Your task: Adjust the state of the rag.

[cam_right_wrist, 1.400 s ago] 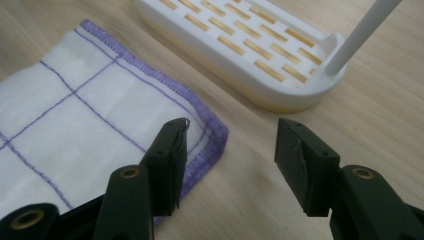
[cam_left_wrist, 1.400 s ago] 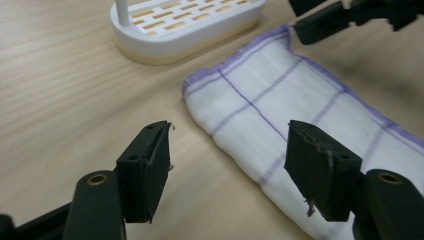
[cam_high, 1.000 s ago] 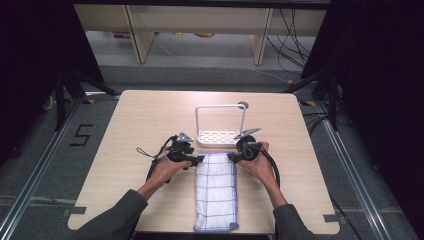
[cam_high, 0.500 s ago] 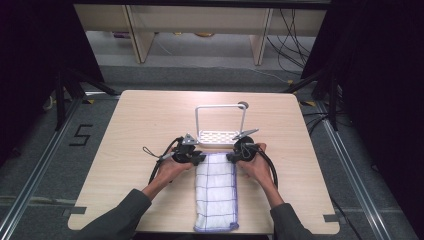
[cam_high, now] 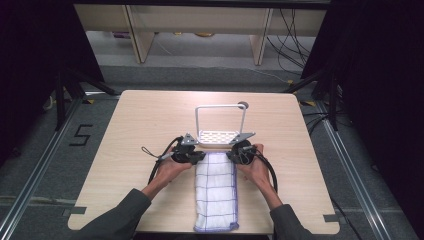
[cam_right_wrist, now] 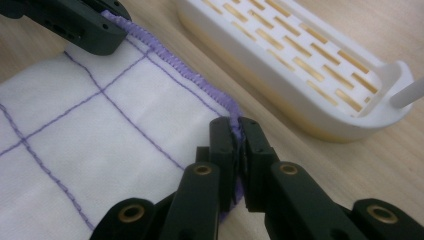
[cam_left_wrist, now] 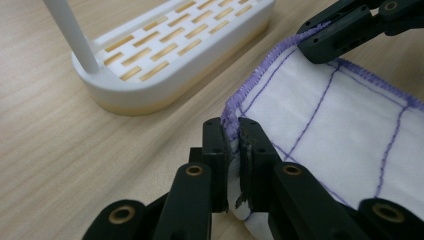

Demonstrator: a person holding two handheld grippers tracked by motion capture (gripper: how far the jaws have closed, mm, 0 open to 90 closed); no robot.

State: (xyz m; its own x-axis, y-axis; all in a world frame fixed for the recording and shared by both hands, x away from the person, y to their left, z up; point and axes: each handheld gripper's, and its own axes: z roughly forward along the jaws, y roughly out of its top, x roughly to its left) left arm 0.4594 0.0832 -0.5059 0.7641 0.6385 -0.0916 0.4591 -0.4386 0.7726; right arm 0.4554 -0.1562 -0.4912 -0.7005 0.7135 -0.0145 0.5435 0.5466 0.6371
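Pinching the far corners of the folded white cloth [cam_high: 216,190], one corner per gripper. Left gripper [cam_left_wrist: 231,145] clamping nearly shut on the purple-stitched hem at the cloth's far left corner, jaws having just been closing, fabric plainly caught between them. Right gripper [cam_right_wrist: 239,140] doing likewise at the far right corner, also just closed, hem squeezed between the pads. Cloth lying flat on the wooden table [cam_high: 125,130], its far edge just beside the near side of the white slotted rack [cam_high: 220,136], its near end hanging close to the table's near edge.

Judging the risks from here: gripping only the thin hem, so possibly slipping out on lifting, especially at the left corner, where little more than the stitched edge seems caught. Lifting unevenly possibly letting the folded layers fall open or sag to one side. Swinging the cloth forward possibly snagging on the rack's upright white rail [cam_high: 220,117], or knocking the light rack across the table. Trailing cables near the cloth possibly dragging against it.

Hard to make out: how many layers each pair of jaws is holding, the fold hiding this. Lower part of each gripper's pads buried in fabric. From above, the gripper bodies and hands covering both corners. The rail cut off in both gripper views.
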